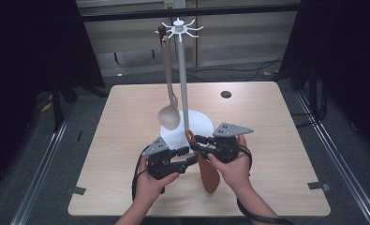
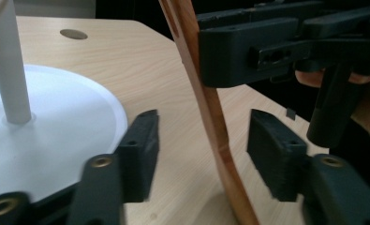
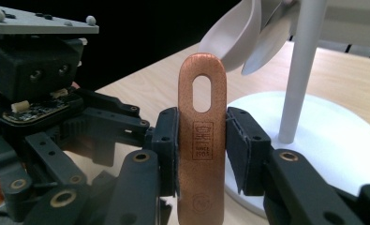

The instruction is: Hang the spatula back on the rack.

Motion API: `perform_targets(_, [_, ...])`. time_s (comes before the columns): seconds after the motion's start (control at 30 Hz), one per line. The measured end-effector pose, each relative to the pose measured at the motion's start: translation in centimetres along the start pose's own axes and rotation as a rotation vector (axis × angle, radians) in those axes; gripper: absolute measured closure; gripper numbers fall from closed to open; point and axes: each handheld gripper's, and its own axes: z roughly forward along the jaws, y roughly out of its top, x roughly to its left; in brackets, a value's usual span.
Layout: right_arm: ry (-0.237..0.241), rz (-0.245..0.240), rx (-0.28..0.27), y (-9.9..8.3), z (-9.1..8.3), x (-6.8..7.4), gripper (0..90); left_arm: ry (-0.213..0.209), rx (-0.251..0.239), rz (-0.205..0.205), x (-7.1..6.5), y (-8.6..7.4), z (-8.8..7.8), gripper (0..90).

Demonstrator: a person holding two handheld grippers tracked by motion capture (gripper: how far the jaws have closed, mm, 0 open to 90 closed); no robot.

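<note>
A brown wooden spatula [image 1: 208,176] stands nearly upright at the table's front, blade down. My right gripper [image 1: 199,143] is shut on its handle [image 3: 202,140], the pads pressing both sides just below the hanging slot. My left gripper [image 1: 188,157] is lower on the same handle [image 2: 210,108]. Its jaws stand either side of the wood with a gap on each side, so it is open. A white utensil stand rises behind them, with a pole [image 1: 182,70] on a round base [image 1: 196,124]. A pale spoon [image 1: 168,115] hangs from a hook at the stand's top.
The stand's hook ring [image 1: 179,29] has several free prongs. A small dark round hole [image 1: 226,94] sits in the wooden table [image 1: 276,154] at the back right. Dark floor and cables lie beyond the far edge.
</note>
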Motion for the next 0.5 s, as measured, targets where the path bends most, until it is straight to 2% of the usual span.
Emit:
perform_targets(0.13, [-0.014,0.003,-0.039,0.3,-0.1,0.5,66.5,0.011,-0.012,0.000,-0.5,0.4,0.1,58.0])
perform_targets(0.23, [-0.020,0.006,-0.062,0.6,-0.1,0.9,66.6,0.044,-0.027,0.012,-0.7,0.7,0.1,67.4])
perform_targets(0.3, [-0.031,0.002,-0.072,0.7,-0.2,1.1,66.5,0.058,-0.046,0.029,-0.8,0.9,0.0,70.6])
perform_targets(0.37, [-0.039,-0.002,-0.084,0.7,-0.3,1.2,66.5,0.056,-0.060,0.020,-0.8,0.9,-0.1,72.1])
perform_targets(0.43, [-0.042,0.008,-0.093,0.7,-0.3,1.2,66.5,0.079,-0.062,0.027,-0.7,0.8,-0.2,73.3])
perform_targets(0.5, [-0.047,0.017,-0.104,0.7,-0.4,1.2,66.5,0.077,-0.070,0.011,-0.6,0.7,-0.3,74.8])
